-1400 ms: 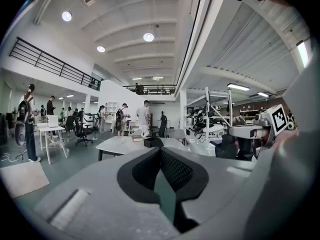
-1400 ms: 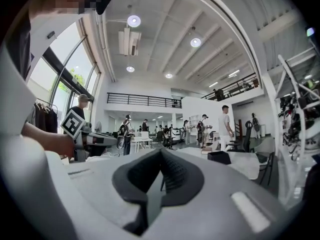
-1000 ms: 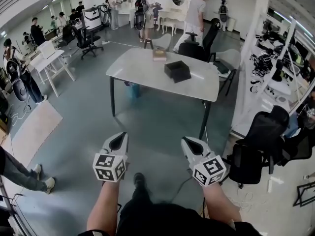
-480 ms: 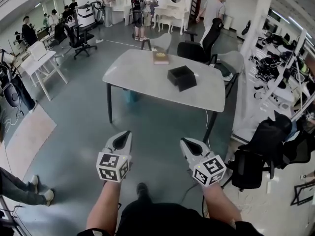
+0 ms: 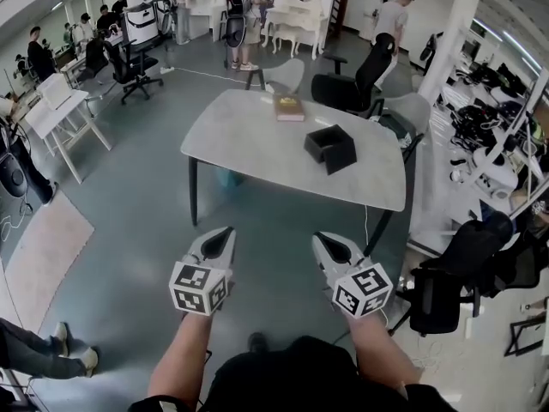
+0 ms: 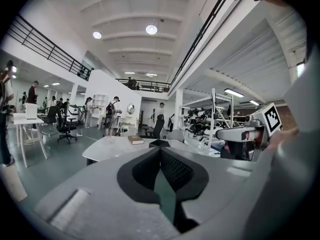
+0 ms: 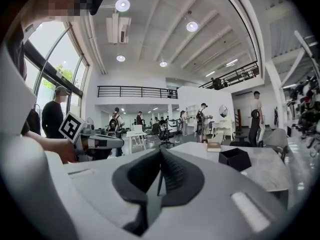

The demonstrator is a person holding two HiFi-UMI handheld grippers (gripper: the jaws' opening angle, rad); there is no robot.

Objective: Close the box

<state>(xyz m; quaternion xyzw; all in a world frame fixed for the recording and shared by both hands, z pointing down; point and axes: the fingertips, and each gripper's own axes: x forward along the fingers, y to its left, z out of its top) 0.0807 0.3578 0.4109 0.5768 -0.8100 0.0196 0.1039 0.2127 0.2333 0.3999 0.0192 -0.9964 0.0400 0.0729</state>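
On the tabletop (image 5: 249, 140), right half: black box (image 5: 332, 147), top open, nothing touching it. Small book (image 5: 288, 107) lies near the tabletop's far edge, apart from the box. Both grippers sit short of the tabletop's near edge, over the floor (image 5: 129, 230), well apart from the box, pointing toward it. Left hand-held gripper (image 5: 225, 232): jaws pressed together, nothing between. Right hand-held gripper (image 5: 320, 239): same, pressed together, empty. Black office chair (image 5: 360, 75) stands beyond the tabletop's far side.
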